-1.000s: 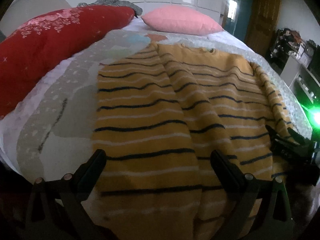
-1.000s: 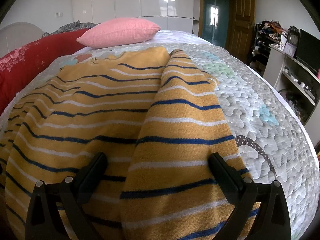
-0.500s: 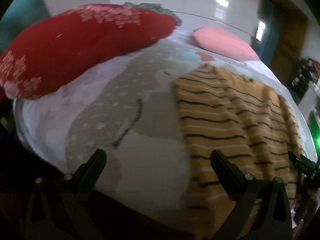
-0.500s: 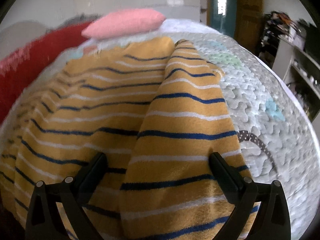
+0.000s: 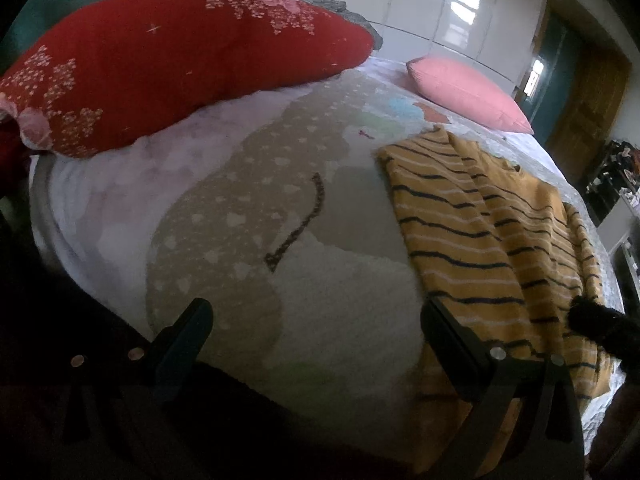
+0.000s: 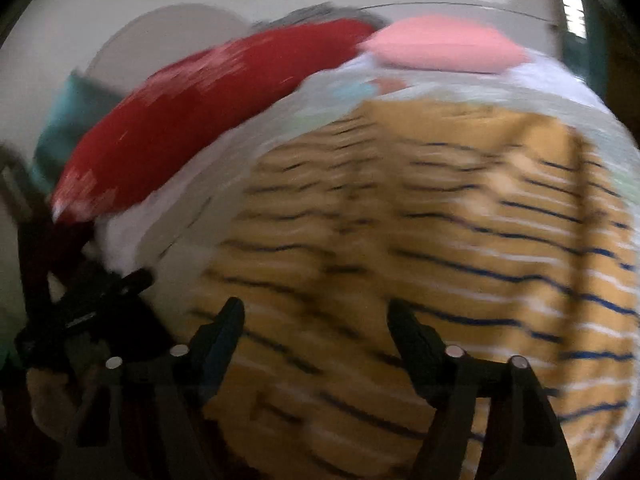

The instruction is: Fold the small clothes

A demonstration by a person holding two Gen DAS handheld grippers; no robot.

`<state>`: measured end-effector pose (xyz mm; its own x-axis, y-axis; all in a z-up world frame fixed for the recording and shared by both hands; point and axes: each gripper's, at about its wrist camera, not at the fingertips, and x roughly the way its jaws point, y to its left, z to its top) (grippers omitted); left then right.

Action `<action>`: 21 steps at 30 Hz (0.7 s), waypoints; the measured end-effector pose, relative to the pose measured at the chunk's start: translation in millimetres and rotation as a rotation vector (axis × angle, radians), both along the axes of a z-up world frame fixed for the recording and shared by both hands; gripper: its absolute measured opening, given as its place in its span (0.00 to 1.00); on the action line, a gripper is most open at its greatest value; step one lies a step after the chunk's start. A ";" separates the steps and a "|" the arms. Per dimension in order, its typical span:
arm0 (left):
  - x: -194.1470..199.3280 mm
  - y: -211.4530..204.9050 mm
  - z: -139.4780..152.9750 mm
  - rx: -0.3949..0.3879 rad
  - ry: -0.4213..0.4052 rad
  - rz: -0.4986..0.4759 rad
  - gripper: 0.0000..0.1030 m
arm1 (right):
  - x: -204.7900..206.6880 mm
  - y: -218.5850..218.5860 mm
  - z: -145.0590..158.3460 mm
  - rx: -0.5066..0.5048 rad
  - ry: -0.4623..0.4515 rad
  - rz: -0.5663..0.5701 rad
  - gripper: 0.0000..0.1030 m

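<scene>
Sweater (image 5: 492, 240) right of left claw (image 5: 316, 324) (agape)

Mustard sweater (image 5: 472, 220) – navy and white stripes, red floral pillow (image 5: 160, 64), pink pillow (image 5: 468, 96)

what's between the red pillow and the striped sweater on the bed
Only bare bedspread, its grey dotted patch with a dark curved line. No other object lies between the red pillow and the yellow striped sweater. The left wrist view shows it clearly.

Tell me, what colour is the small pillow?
Pink; the small pillow shows best in the left wrist view.
</scene>
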<state>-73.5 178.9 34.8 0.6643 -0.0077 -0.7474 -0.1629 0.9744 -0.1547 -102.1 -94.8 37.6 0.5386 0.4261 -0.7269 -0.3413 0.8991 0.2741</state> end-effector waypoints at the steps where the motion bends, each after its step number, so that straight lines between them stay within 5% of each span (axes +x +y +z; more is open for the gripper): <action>1: -1.6 2.0 0.1 -0.001 0.000 0.004 1.00 | -1.2 10.9 -5.0 -0.008 -0.010 0.020 0.74; 10: -3.6 15.4 -8.4 -0.027 0.016 0.037 1.00 | 27.2 39.3 -49.7 -0.101 0.093 0.020 0.68; 15: -3.6 22.4 -10.3 -0.042 0.005 0.054 1.00 | 34.9 57.8 -39.5 -0.085 0.077 0.036 0.13; 21: -11.3 41.2 -9.6 -0.013 -0.009 0.094 1.00 | 44.3 95.8 -15.9 -0.080 0.039 0.097 0.10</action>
<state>-84.8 220.2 25.2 0.6696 0.0457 -0.7413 -0.2524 0.9527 -0.1693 -57.9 1.0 21.7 0.4687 0.4149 -0.7799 -0.4181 0.8819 0.2179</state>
